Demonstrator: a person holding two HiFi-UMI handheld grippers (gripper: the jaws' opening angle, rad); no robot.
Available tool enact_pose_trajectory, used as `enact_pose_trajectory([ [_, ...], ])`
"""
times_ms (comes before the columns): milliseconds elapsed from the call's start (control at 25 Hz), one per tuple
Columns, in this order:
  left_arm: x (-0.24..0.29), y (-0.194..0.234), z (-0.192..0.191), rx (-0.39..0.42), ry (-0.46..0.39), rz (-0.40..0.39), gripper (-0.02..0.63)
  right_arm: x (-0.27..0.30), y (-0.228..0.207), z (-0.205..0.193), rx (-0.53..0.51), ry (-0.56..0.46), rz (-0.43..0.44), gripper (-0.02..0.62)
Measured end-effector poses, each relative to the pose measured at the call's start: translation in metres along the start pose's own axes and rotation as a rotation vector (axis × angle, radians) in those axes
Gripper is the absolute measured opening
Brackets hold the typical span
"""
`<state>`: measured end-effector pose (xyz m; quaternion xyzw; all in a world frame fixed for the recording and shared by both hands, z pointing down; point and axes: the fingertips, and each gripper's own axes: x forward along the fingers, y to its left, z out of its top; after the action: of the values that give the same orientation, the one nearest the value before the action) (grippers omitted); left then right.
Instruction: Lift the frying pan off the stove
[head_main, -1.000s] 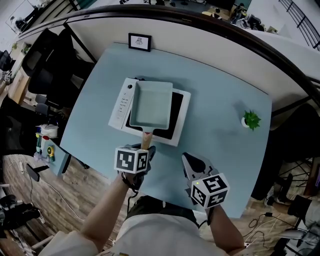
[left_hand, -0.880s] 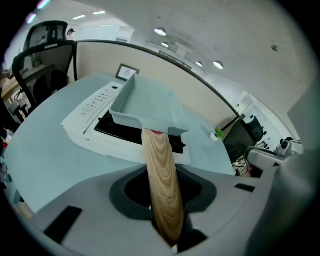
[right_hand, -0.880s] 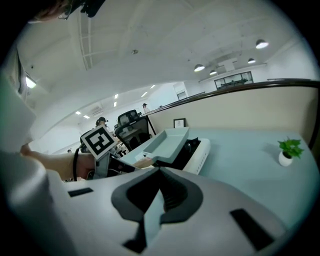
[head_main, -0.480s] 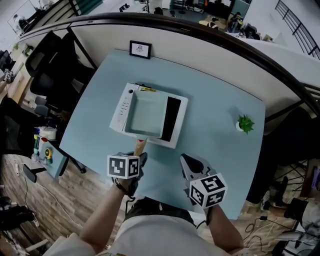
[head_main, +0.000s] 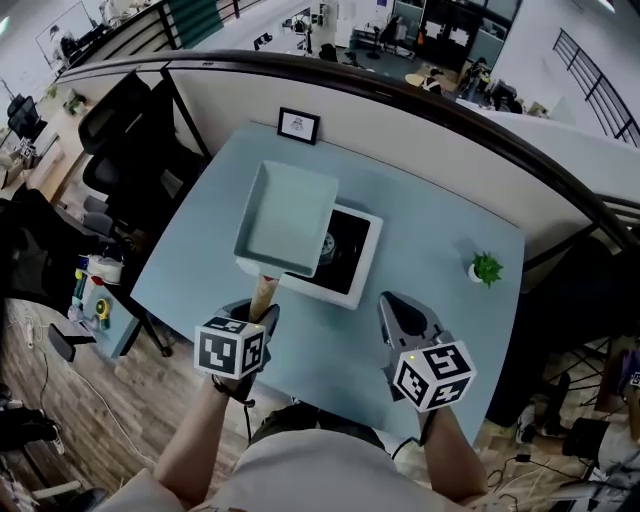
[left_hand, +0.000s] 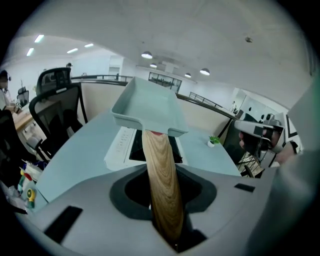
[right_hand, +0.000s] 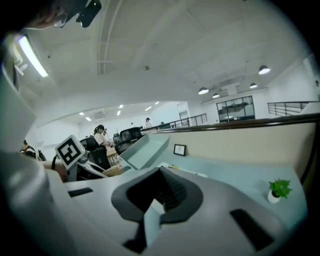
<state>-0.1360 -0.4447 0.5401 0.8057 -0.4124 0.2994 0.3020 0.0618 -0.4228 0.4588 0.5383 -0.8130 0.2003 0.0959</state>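
Note:
A pale green square frying pan (head_main: 287, 218) hangs in the air, tilted, above the left side of the white stove (head_main: 362, 222). My left gripper (head_main: 258, 312) is shut on the pan's wooden handle (head_main: 262, 292); its jaws have just been closing tighter on it. In the left gripper view the handle (left_hand: 162, 180) runs from between the jaws up to the pan (left_hand: 147, 105), with the stove (left_hand: 120, 147) below. My right gripper (head_main: 392, 305) hovers over the table's near edge, right of the stove, jaws together and holding nothing. Its own view shows the raised pan (right_hand: 145, 149) to the left.
The stove's black cooking plate (head_main: 340, 255) lies uncovered on the light blue table (head_main: 430, 230). A small potted plant (head_main: 486, 268) stands at the right, a framed card (head_main: 299, 126) at the far edge. Office chairs (head_main: 125, 140) stand to the left of the table.
The pan has risen off the stove and shifted left, baring the black plate. Both grippers have moved upward; the left one kept hold of the handle.

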Motion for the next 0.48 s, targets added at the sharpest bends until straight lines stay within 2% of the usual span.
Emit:
enact_pose_trajectory([
  [120, -0.027, 0.003, 0.019, 0.071, -0.062, 0.041, 0.107, -0.013, 0.0, 0.028, -0.01, -0.077, -0.033, 0.003],
  [240, -0.055, 0.005, 0.036, 0.147, -0.122, 0.088, 0.109, -0.028, 0.008, 0.056, -0.066, -0.132, -0.054, 0.003],
  [360, -0.082, 0.004, 0.053, 0.19, -0.196, 0.095, 0.109, -0.044, 0.024, 0.084, -0.132, -0.185, -0.056, 0.003],
  [480, -0.107, 0.001, 0.068, 0.236, -0.27, 0.109, 0.109, -0.061, 0.037, 0.106, -0.148, -0.244, -0.055, 0.003],
])
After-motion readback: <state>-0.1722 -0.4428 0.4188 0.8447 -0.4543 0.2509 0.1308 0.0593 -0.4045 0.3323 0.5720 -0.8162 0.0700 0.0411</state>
